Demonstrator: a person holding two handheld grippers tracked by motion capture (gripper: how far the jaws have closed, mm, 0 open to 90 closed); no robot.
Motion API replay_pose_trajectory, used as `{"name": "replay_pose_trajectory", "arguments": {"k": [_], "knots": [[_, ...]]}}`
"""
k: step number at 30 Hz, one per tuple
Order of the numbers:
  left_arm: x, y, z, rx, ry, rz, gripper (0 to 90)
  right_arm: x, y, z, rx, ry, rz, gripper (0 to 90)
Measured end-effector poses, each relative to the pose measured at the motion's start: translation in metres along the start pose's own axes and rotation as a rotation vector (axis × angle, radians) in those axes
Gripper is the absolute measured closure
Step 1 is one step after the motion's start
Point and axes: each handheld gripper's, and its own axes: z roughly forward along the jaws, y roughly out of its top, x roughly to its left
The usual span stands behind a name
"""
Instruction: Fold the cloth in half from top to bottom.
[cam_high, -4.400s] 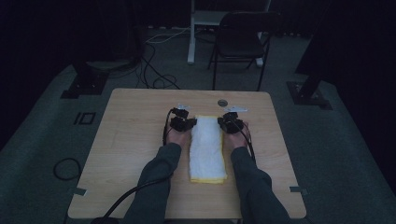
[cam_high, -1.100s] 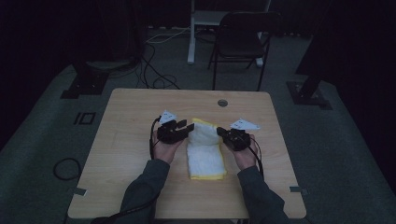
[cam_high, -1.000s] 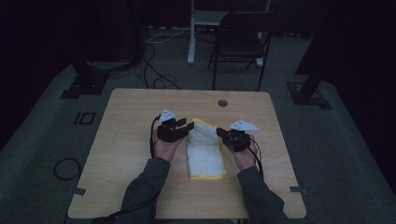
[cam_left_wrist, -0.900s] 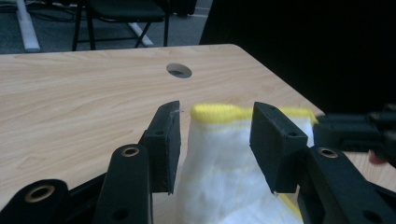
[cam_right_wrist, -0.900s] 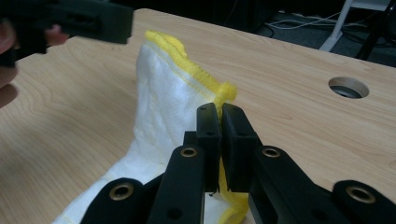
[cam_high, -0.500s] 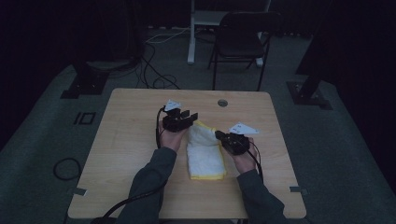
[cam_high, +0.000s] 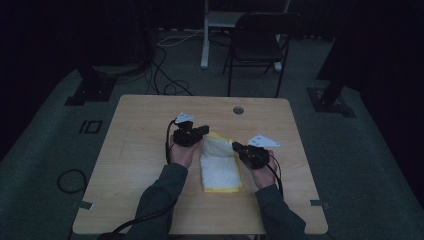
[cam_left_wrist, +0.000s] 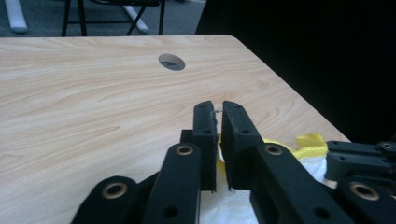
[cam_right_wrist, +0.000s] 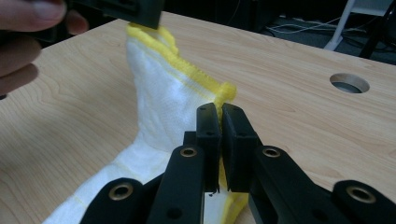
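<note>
The white towel with yellow edge (cam_high: 220, 167) lies folded in the middle of the wooden table (cam_high: 135, 165), between the two hands. Its far end is lifted up from the table, and the near part rests flat.

The left gripper (cam_high: 199, 134) holds the far left corner of the towel. Its jaws have just been closing, and in the left gripper view (cam_left_wrist: 217, 122) they stand almost together with a thin bit of cloth between them. The right gripper (cam_right_wrist: 219, 122) is closed tight on the yellow edge at the far right corner; in the high view it sits (cam_high: 239, 148) just beside the towel.

Behind the table a round hole (cam_high: 238, 110) is in the tabletop, and a black chair (cam_high: 260, 42) stands on the floor farther away.
</note>
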Motion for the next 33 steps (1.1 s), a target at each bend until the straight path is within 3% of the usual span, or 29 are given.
{"name": "replay_pose_trajectory", "arguments": {"k": [7, 13, 33], "knots": [[-0.009, -0.012, -0.015, -0.029, -0.018, 0.016, 88.5, -0.001, -0.007, -0.005, -0.007, -0.012, 0.013, 86.6], [-0.014, -0.023, -0.02, -0.02, -0.029, 0.029, 89.9, 0.0, -0.011, -0.007, -0.002, -0.01, 0.013, 86.6], [-0.022, -0.038, -0.038, -0.015, -0.046, 0.041, 90.0, 0.008, -0.017, -0.012, -0.004, 0.019, 0.005, 86.5]]}}
